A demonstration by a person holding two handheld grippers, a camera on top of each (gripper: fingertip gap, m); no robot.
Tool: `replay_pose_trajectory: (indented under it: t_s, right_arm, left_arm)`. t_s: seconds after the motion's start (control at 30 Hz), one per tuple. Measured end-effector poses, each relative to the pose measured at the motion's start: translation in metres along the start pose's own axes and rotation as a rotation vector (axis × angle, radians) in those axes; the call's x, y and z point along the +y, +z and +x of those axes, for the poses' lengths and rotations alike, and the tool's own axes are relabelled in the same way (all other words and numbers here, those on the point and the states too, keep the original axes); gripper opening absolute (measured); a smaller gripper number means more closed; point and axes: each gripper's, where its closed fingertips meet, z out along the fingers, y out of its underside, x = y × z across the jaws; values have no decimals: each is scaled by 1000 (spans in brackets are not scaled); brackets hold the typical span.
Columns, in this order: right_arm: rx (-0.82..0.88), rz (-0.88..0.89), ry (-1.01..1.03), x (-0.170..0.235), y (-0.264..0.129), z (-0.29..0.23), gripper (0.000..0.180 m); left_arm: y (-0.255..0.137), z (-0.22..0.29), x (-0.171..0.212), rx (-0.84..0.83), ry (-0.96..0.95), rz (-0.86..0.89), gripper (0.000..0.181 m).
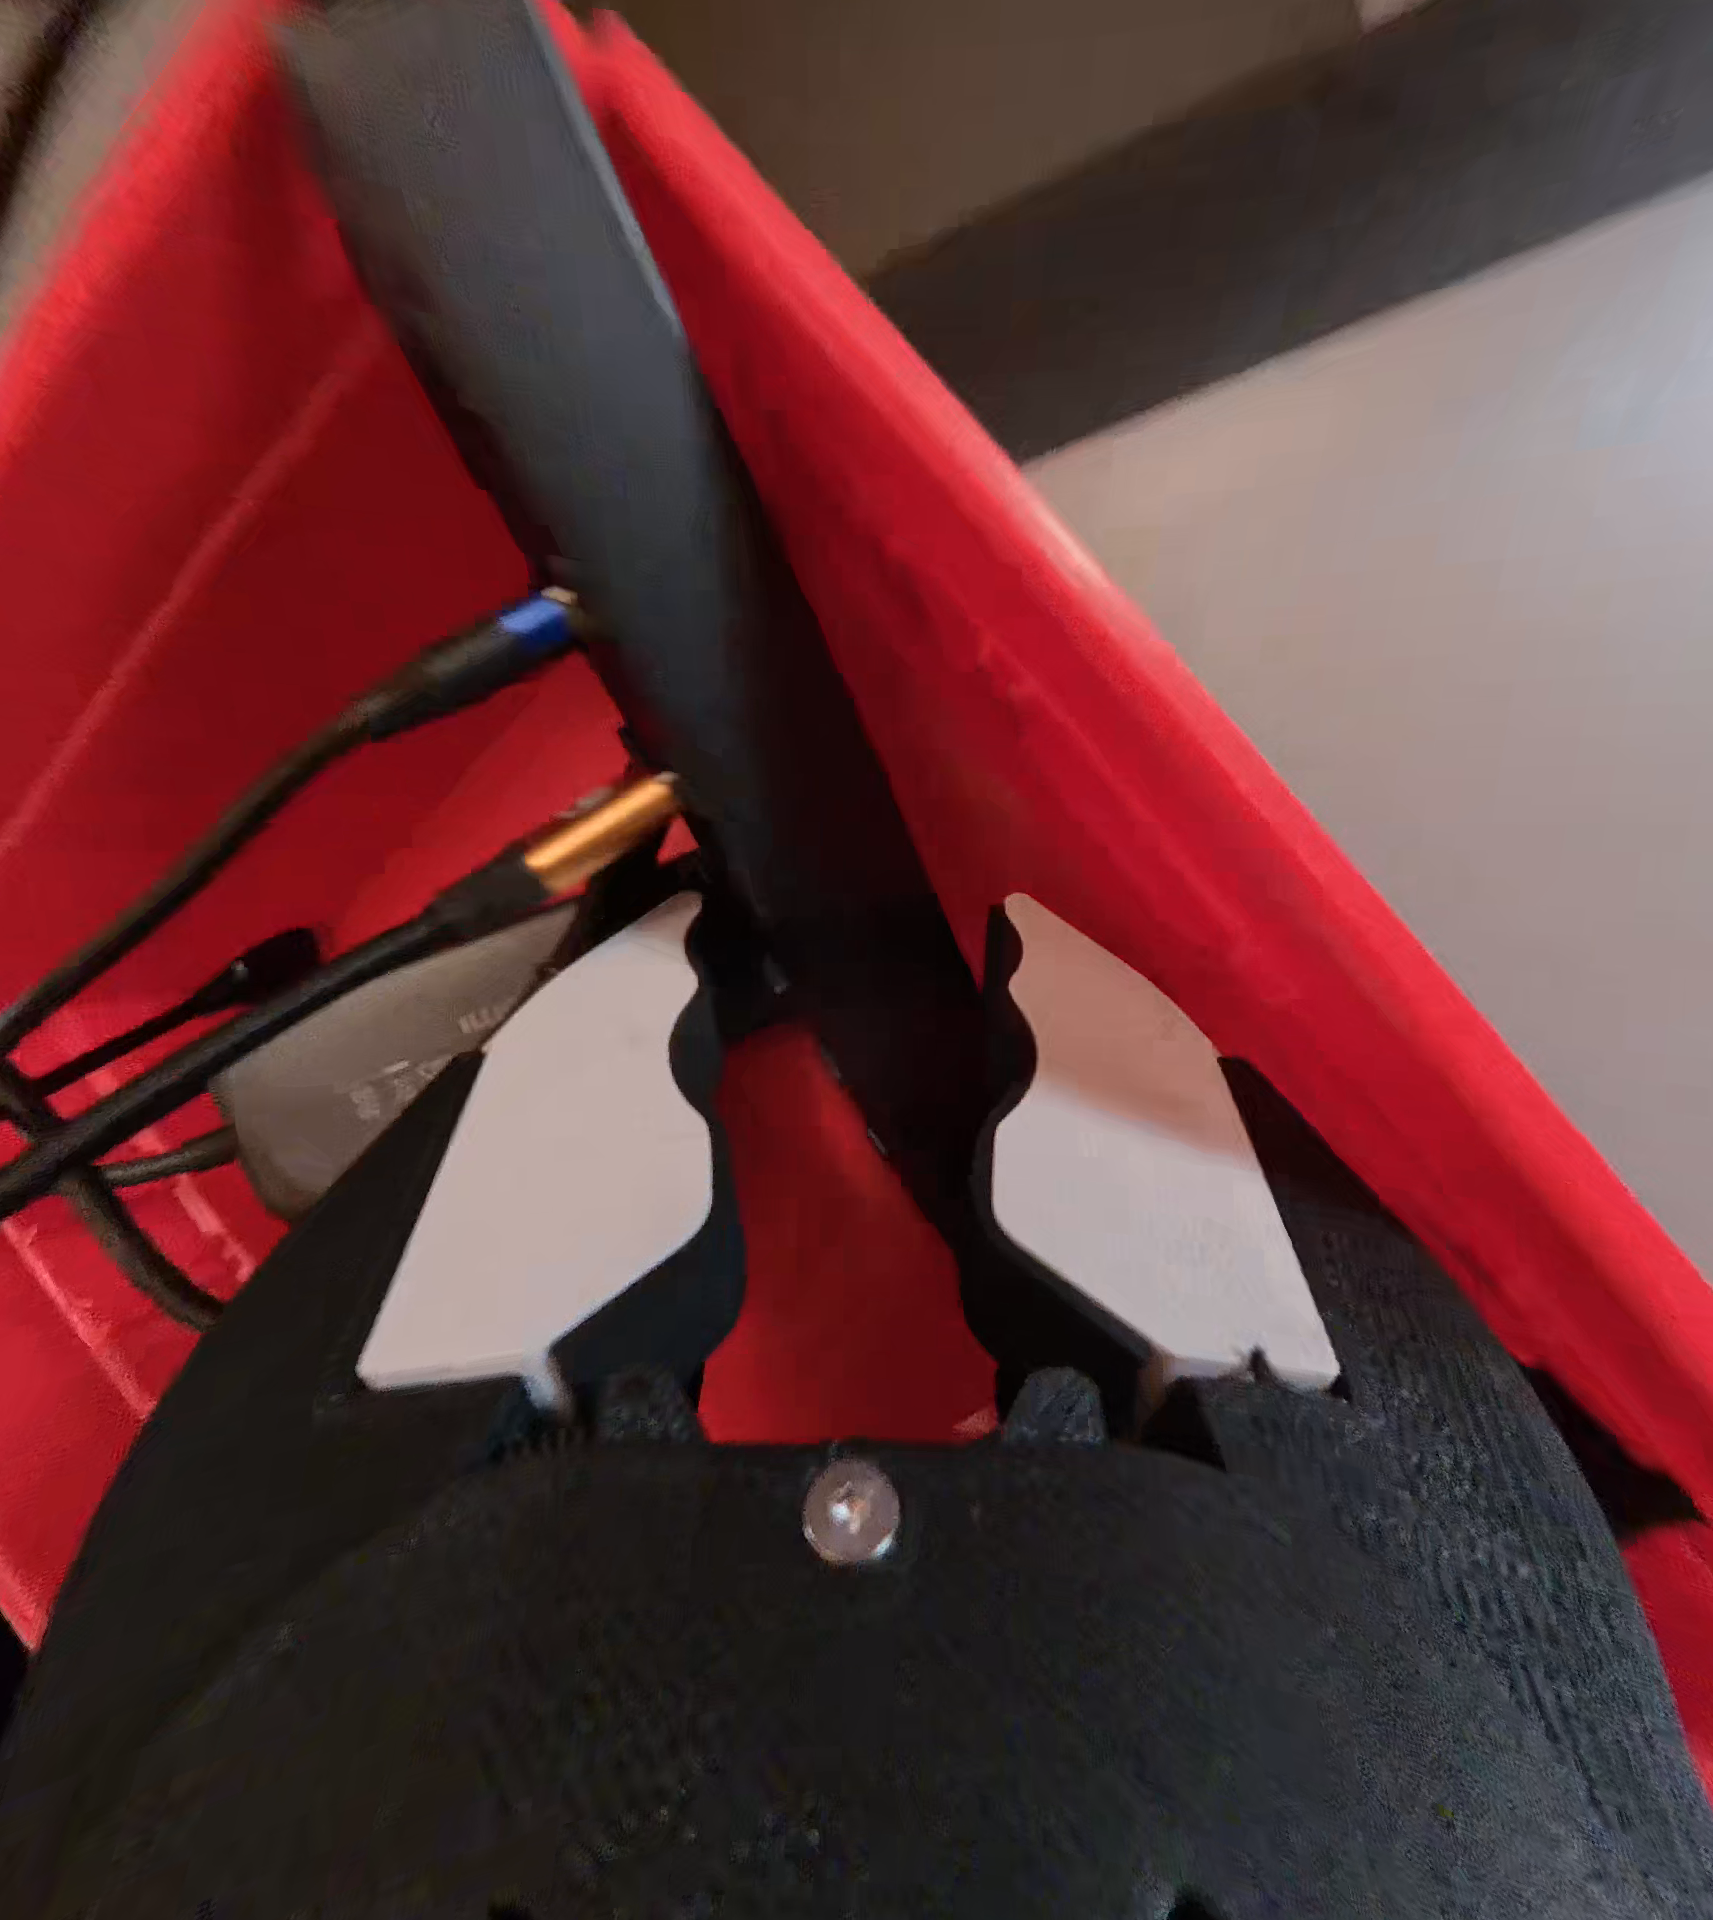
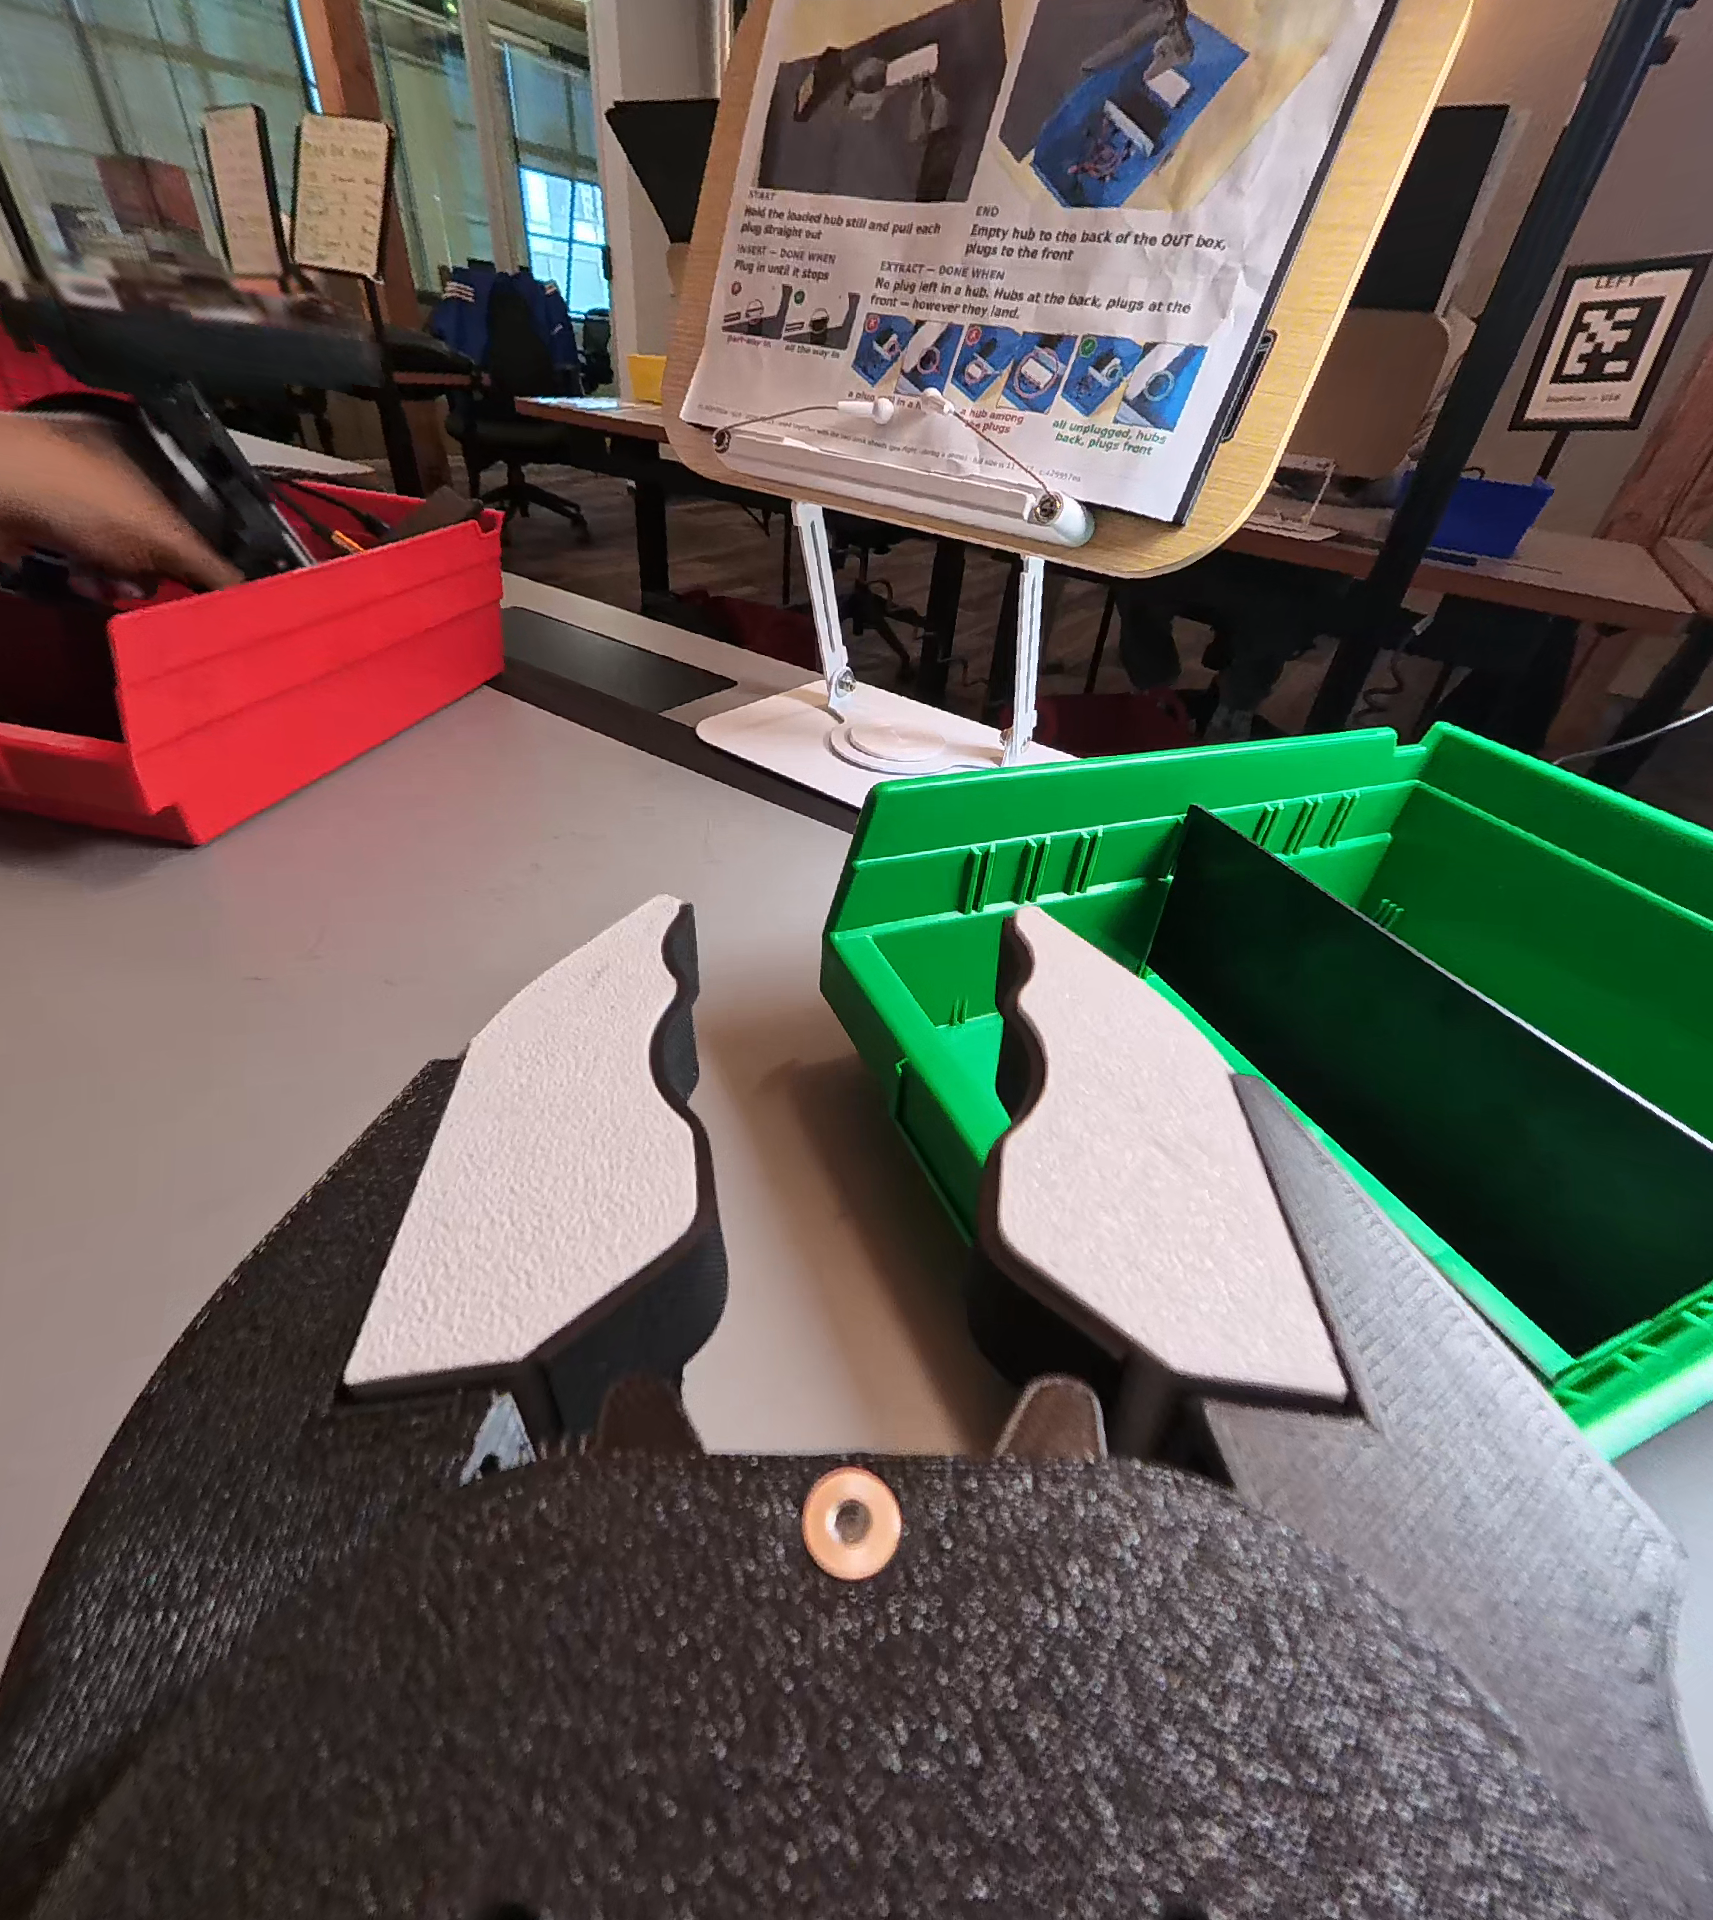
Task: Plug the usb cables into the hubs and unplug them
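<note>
In the left wrist view my left gripper [image 1: 847, 935] is inside the red bin [image 1: 987, 582], open, with a long black hub [image 1: 530, 343] running slantwise between its jaws and touching the right finger. I cannot tell if the hub is pinched. A blue-collared plug [image 1: 535, 623] and a gold-collared plug [image 1: 603, 836] sit in the hub's left side, trailing black cables [image 1: 208, 821]. A grey hub [image 1: 364, 1081] lies lower left. My right gripper [image 2: 847, 935] is open and empty above the grey table [image 2: 312, 987].
A green bin [image 2: 1454, 862] with a black divider [image 2: 1434, 1060] lies just right of my right gripper. The red bin [image 2: 291, 665] stands far left, with a hand [image 2: 73, 509] and the left gripper in it. A paper sheet on a white stand [image 2: 987, 312] is behind.
</note>
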Motion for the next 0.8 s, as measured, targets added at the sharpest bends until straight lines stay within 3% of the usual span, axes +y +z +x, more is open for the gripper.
replay_pose_trajectory:
  t_s: [0.03,0.1,0.4,0.6,0.8]
  right_arm:
    - [5,-2,-2,0,0,1,55]
    - [11,-2,-8,0,-1,2,55]
    - [13,-16,-9,3,-1,2,55]
    - [17,-30,-22,6,1,2,54]
    - [5,-52,-2,13,5,-1,53]
  left_arm:
    - [2,0,1,-19,5,-16,55]
    - [0,-4,-4,-55,11,14,40]
    - [-27,-34,-2,-175,79,92,27]
    - [-80,-48,-19,-243,156,228,26]
    - [-166,-33,-42,-271,213,511,26]
